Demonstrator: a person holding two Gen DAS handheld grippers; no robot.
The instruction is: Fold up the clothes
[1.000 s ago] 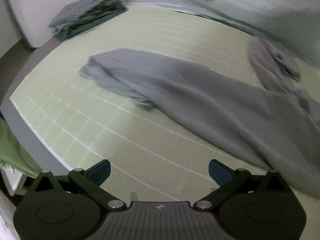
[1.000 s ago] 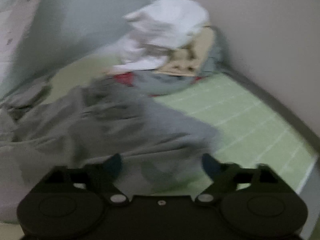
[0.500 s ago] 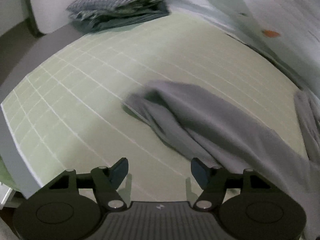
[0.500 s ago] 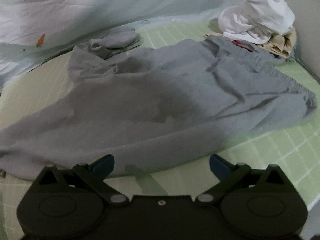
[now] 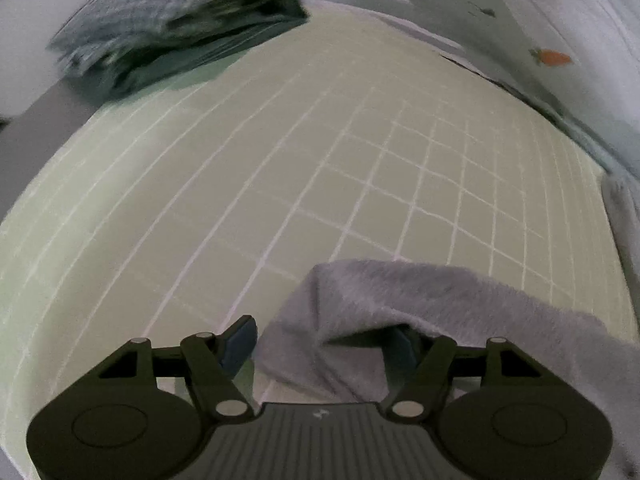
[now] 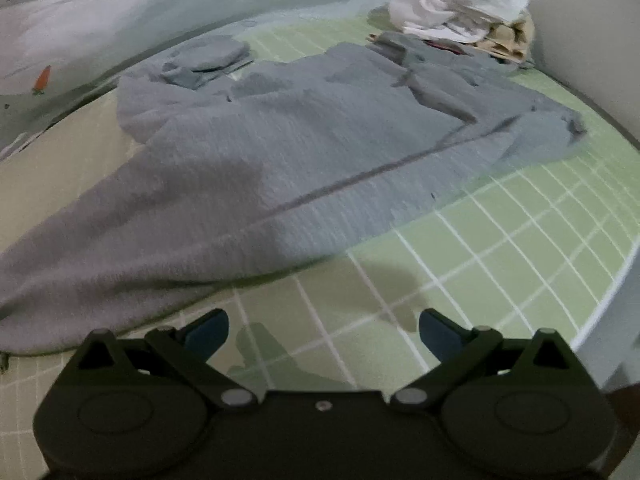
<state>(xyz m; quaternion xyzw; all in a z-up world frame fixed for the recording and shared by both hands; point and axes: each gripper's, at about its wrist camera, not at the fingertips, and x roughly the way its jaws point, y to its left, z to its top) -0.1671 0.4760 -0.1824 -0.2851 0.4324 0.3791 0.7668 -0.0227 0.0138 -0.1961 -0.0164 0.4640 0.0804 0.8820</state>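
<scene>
Grey fleece trousers (image 6: 280, 152) lie spread across the green checked bed sheet (image 6: 520, 232). In the left wrist view the end of one trouser leg (image 5: 400, 304) lies between my left gripper's (image 5: 324, 344) open jaws, and the cloth drapes over the right finger. My right gripper (image 6: 324, 332) is open and empty, low over the bare sheet just in front of the trousers' near edge.
A stack of folded striped clothes (image 5: 176, 20) sits at the far left corner of the bed. A pile of white and beige laundry (image 6: 464, 8) lies beyond the trousers' waistband. A carrot-print quilt (image 6: 120, 32) is bunched along the far side. The bed edge runs at right (image 6: 608, 304).
My left gripper has moved forward onto the trouser leg end, which now lies between its jaws. My right gripper has pulled back a little from the trousers; both stay open.
</scene>
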